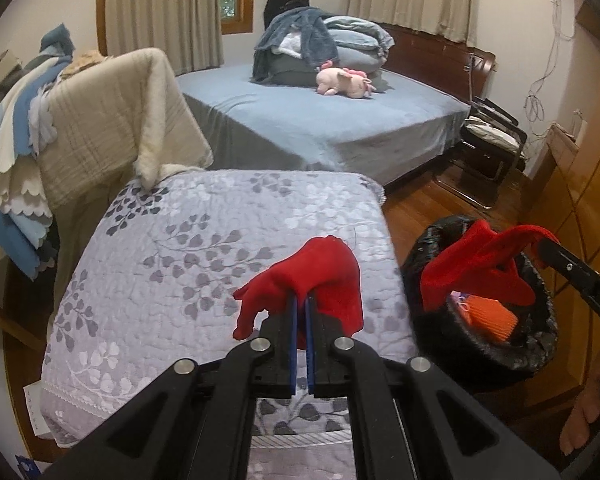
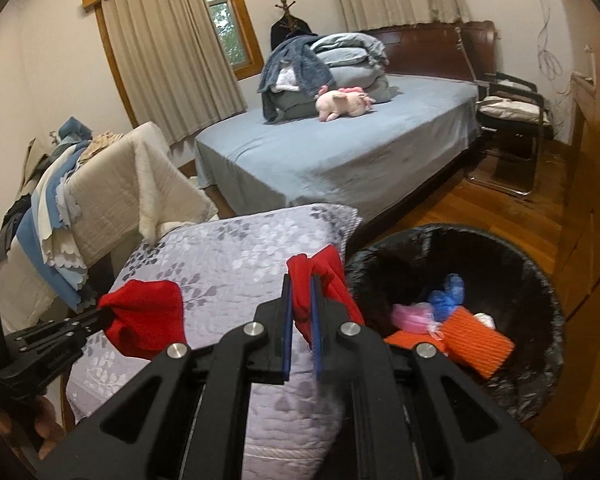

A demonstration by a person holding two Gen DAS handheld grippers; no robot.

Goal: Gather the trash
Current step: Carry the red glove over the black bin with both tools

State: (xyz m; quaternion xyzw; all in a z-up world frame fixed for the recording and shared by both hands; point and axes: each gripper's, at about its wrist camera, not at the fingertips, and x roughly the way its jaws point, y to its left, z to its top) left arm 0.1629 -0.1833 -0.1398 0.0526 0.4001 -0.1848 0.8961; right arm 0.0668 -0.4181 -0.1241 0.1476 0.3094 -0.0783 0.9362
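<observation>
Left gripper (image 1: 301,300): jaws closed tight on a red glove (image 1: 316,276), held above the floral quilted cover (image 1: 204,240). Right gripper (image 2: 300,280): jaws nearly shut, pinching a second red glove (image 2: 320,276), hanging at the near rim of the black-lined trash bin (image 2: 540,280), just beside the quilt's edge. Inside the bin: orange ribbed wrapper (image 2: 472,340), pink scrap (image 2: 414,316), blue crumpled scrap (image 2: 448,286). Beyond: blue bed (image 1: 320,120) with pink plush toy (image 1: 346,82) and piled bedding (image 1: 320,44); wooden floor (image 2: 500,216) to the right.
</observation>
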